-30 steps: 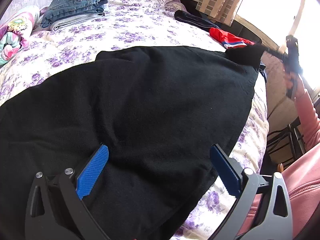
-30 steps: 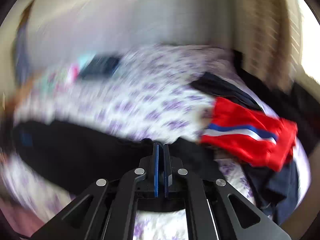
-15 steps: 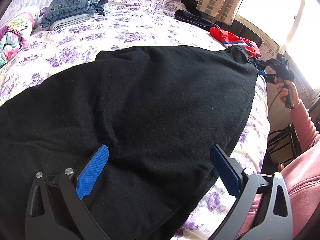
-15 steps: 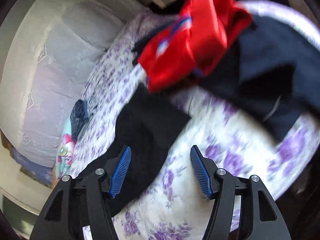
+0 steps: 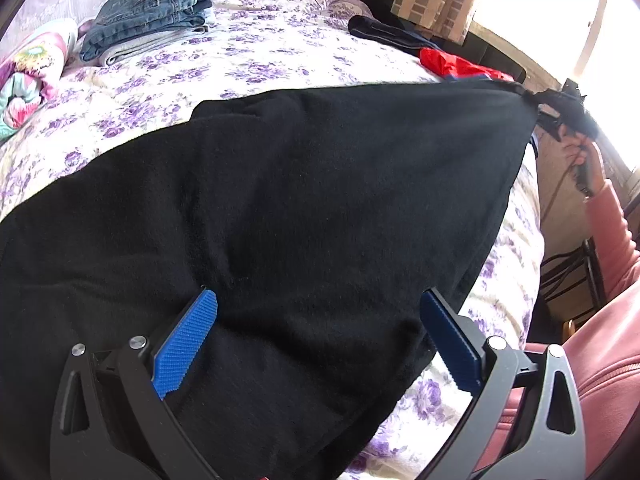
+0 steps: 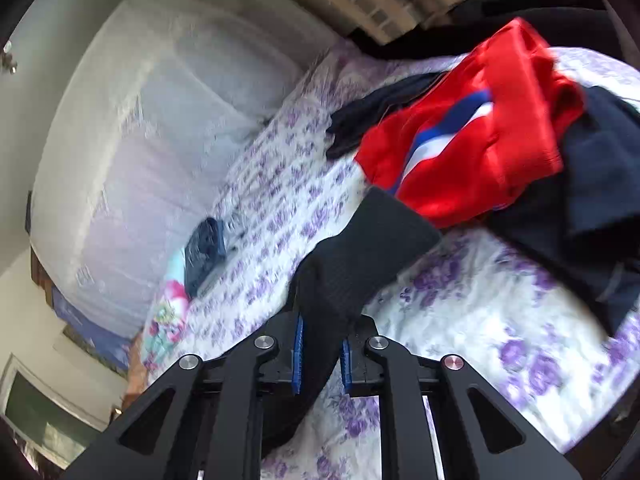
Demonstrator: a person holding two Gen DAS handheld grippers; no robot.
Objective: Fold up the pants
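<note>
Black pants (image 5: 304, 208) lie spread across the floral bedspread (image 5: 256, 56). My left gripper (image 5: 318, 320) is open, its blue pads resting on or just over the near part of the pants. My right gripper (image 6: 322, 346) is shut on the ribbed end of the black pants (image 6: 360, 248); in the left wrist view it (image 5: 560, 108) holds the pants' far right corner, pulled taut and lifted at the bed's right edge.
A stack of folded jeans (image 5: 148, 12) and a colourful flowered cloth (image 5: 24, 76) lie at the far left of the bed. A red garment with blue and white stripes (image 6: 472, 132) and dark clothes (image 6: 592, 208) lie at the far right. A window (image 5: 560, 20) is beyond.
My right gripper was shut, opened half a second ago, and has now closed on the pants' far end and pulled that corner up and right. My left gripper has stayed still and open.
</note>
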